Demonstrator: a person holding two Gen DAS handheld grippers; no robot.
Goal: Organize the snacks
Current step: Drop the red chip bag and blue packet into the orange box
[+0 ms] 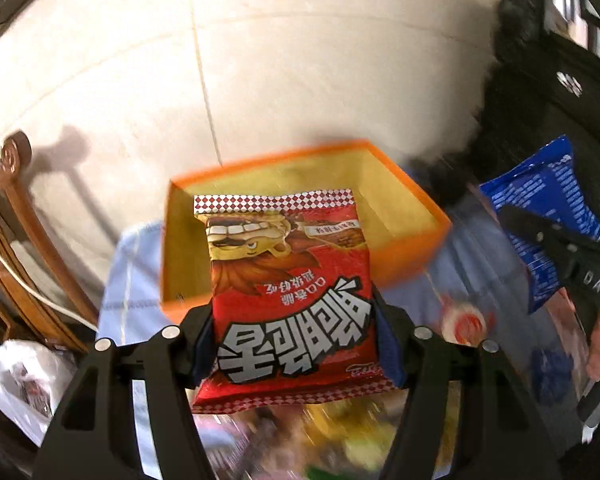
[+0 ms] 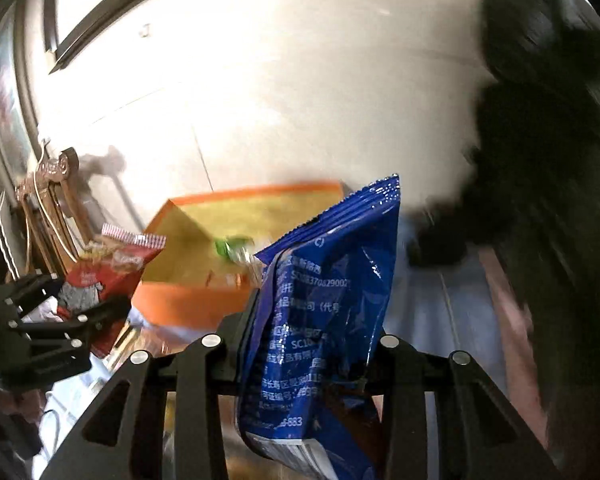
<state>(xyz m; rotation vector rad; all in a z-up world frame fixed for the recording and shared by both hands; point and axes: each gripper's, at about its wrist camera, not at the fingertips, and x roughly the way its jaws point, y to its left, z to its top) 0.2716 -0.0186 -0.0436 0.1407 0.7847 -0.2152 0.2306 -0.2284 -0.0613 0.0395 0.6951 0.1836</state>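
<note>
My left gripper (image 1: 294, 320) is shut on a red snack bag (image 1: 288, 280) with a cartoon face, held in the air in front of an orange box (image 1: 404, 248) with a yellow inside. My right gripper (image 2: 312, 320) is shut on a blue snack bag (image 2: 324, 280), held upright beside the orange box (image 2: 188, 304). In the right wrist view the left gripper (image 2: 84, 308) shows at the left with the red bag (image 2: 112, 264). In the left wrist view the blue bag (image 1: 548, 216) shows at the right edge. A green item (image 2: 232, 248) lies in the box, blurred.
The box stands on a light blue cloth (image 1: 132, 264) over a table. A carved wooden chair (image 1: 16, 216) stands at the left. A white plastic bag (image 1: 24, 376) lies lower left. Blurred snack packets (image 1: 340, 432) lie below my left gripper. A pale tiled floor (image 1: 300, 80) lies beyond.
</note>
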